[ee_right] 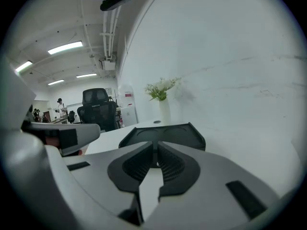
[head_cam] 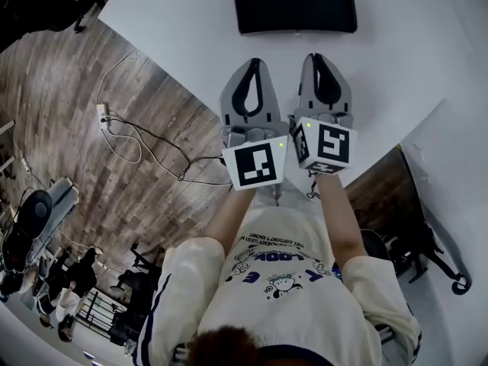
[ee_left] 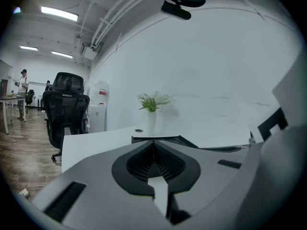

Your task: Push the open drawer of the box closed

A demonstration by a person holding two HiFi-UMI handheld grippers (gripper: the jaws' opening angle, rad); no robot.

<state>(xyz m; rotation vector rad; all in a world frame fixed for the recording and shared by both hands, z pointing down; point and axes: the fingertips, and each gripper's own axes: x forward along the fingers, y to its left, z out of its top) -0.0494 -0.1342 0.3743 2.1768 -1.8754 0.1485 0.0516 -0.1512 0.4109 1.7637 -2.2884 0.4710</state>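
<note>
Head view: black box point(head_cam: 293, 4) sits at the far side of the white tabletop point(head_cam: 168, 44), at 12 o'clock from both grippers and well apart from them. No view shows whether its drawer still sticks out. Left gripper point(head_cam: 250, 63) and right gripper point(head_cam: 320, 57) are side by side over the tabletop, each with jaws together and nothing between them; both gripper views confirm that. Left gripper view: vase point(ee_left: 151, 120) with greenery beyond the box, about 11 o'clock.

Risks, judged: the box looks light and the tabletop smooth, so a push could slide the whole box back instead of seating the drawer. An off-centre push with narrow closed tips could twist the box or jam the drawer. A sliding box could hit the vase.
</note>
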